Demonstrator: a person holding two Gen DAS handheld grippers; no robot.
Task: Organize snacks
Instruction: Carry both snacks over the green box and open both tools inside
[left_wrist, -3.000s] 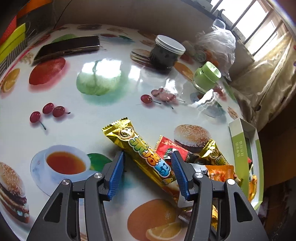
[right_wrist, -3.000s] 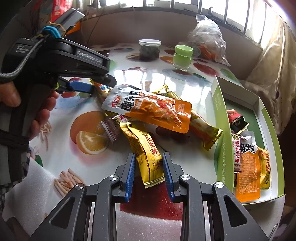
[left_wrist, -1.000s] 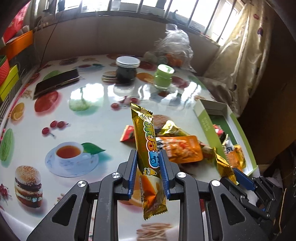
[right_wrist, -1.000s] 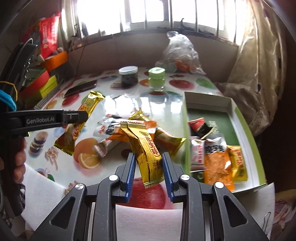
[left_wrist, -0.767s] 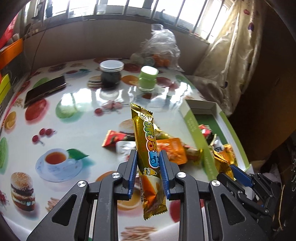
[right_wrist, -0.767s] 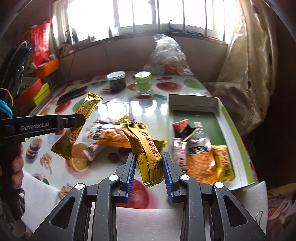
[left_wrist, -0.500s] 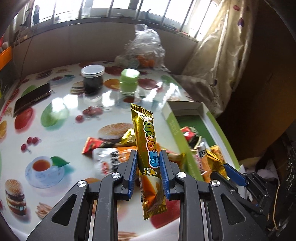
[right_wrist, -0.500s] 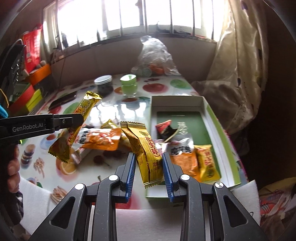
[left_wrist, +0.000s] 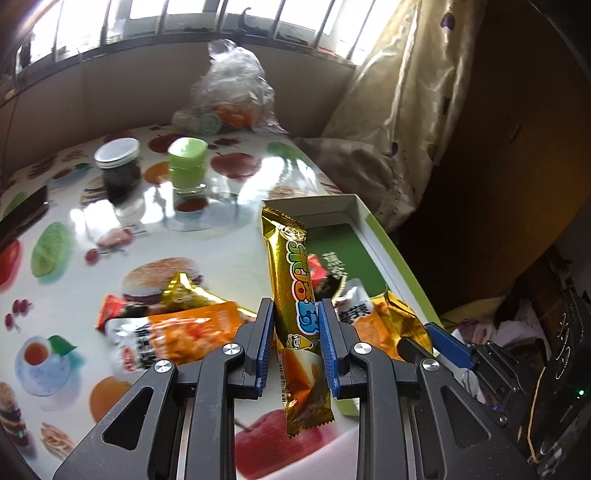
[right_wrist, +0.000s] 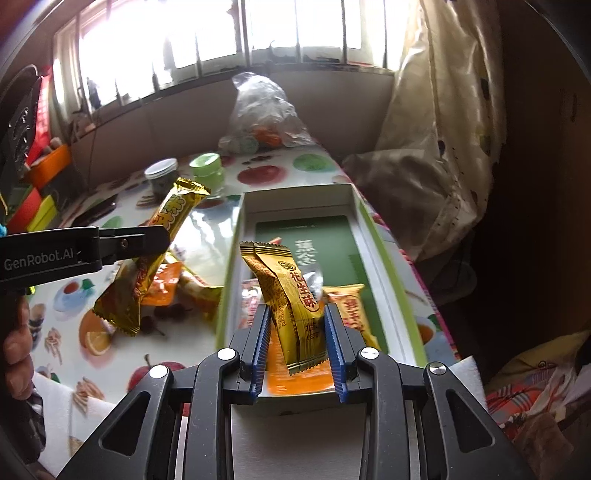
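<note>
Gold foil bars are clamped in left tool (left_wrist: 297, 332) and right tool (right_wrist: 297, 334); green-walled cardboard box (right_wrist: 231, 273) part-filled, packets remain on bench (left_wrist: 229, 236).

A glossy fruit-printed tabletop (left_wrist: 236, 236) is seen, with loose snack packets (left_wrist: 177, 332) piled mid-table, a green box (right_wrist: 391, 280) along its right edge, two jars (left_wrist: 186, 168) set farther back
</note>
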